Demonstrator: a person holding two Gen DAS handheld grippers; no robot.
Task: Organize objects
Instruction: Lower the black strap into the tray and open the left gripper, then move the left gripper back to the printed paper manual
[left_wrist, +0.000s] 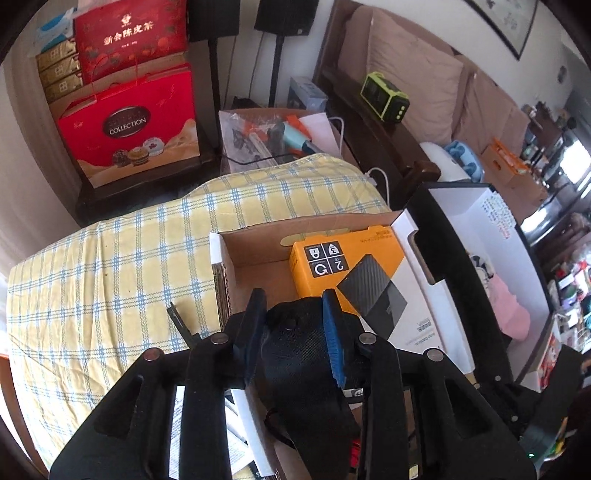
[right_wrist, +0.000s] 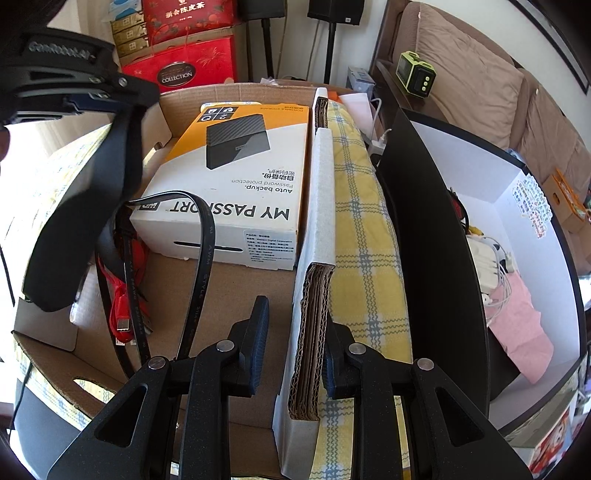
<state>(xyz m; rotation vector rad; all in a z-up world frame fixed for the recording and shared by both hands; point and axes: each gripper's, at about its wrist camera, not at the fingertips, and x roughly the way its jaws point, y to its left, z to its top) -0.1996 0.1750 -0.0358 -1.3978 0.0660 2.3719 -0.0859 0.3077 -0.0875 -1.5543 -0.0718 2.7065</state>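
My left gripper (left_wrist: 295, 302) is shut on a black fabric pouch (left_wrist: 299, 354) and holds it above the cardboard box (left_wrist: 258, 243). In the right wrist view the pouch (right_wrist: 77, 229) hangs over the box's left side. An orange and white hard-drive carton (right_wrist: 236, 173) lies flat in the box; it also shows in the left wrist view (left_wrist: 343, 266). A black flat cable (right_wrist: 201, 258) and a red USB cable (right_wrist: 123, 314) lie in the box. My right gripper (right_wrist: 295, 314) straddles the box's right wall (right_wrist: 314, 295), its fingers apart, one each side.
The box rests on a yellow checked cloth (left_wrist: 110, 266). A black and white open box (right_wrist: 498, 229) with pink cloth and cables stands on the right. Red gift boxes (left_wrist: 129, 122) stack at the back left. A sofa (left_wrist: 424, 74) is at the back right.
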